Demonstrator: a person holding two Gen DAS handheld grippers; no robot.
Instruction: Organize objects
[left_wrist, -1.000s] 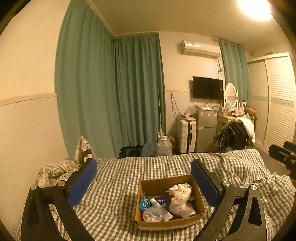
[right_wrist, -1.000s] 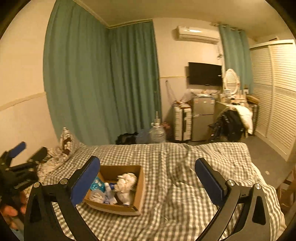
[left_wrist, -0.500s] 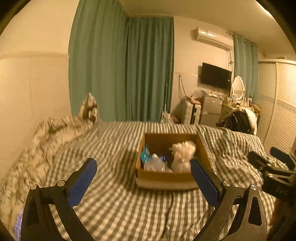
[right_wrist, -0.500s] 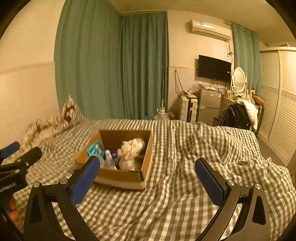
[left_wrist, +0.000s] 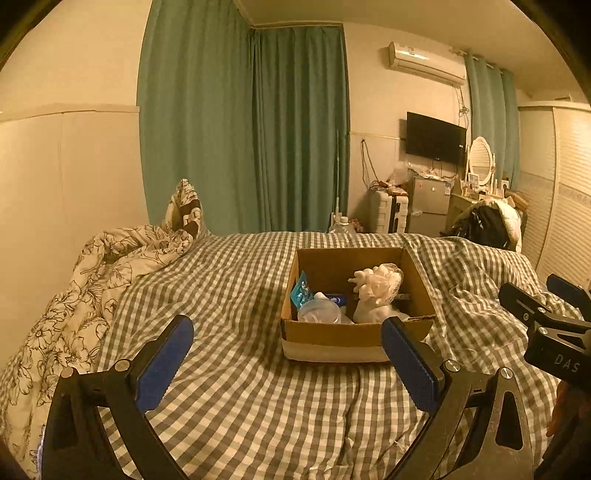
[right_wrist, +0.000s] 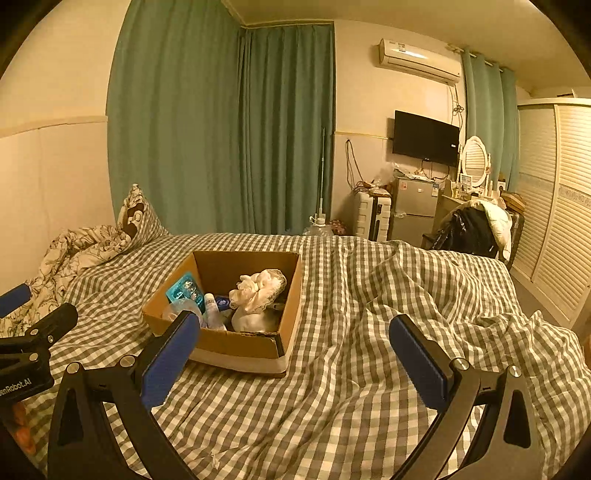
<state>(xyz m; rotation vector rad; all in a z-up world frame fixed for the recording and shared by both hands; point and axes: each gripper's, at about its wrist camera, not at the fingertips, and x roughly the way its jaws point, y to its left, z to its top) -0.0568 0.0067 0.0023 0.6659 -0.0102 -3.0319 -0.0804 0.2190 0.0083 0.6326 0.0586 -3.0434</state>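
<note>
We read "DAS" in pale letters on the black body of the right gripper (left_wrist: 546, 317) where it enters the left wrist view, and "enRobot.AI", cut off at the frame edge, on the left gripper (right_wrist: 35, 314) in the right wrist view. No other writing is legible to us; the labels on the items in the box are too small to read.

An open cardboard box (left_wrist: 354, 334) sits on the bed (left_wrist: 229, 369), on its grey and white checked cover. Inside we see a teal packet (right_wrist: 183, 290) leaning against the left wall, a clear plastic container (left_wrist: 319, 314) near the front, a white bottle (right_wrist: 211, 308) beside it, a small blue item (left_wrist: 334, 298) behind, and a white frilly bundle of fabric (right_wrist: 258, 291) filling the right half. A pale band runs around the base of the box.

Both pairs of jaws are spread wide and hold nothing. The left gripper hangs above the bed with the box just ahead between its blue pads (left_wrist: 164, 363). The right gripper hangs to the right of the box, over rumpled cover.

A floral quilt (left_wrist: 88, 295) is bunched at the bed's left side.
</note>
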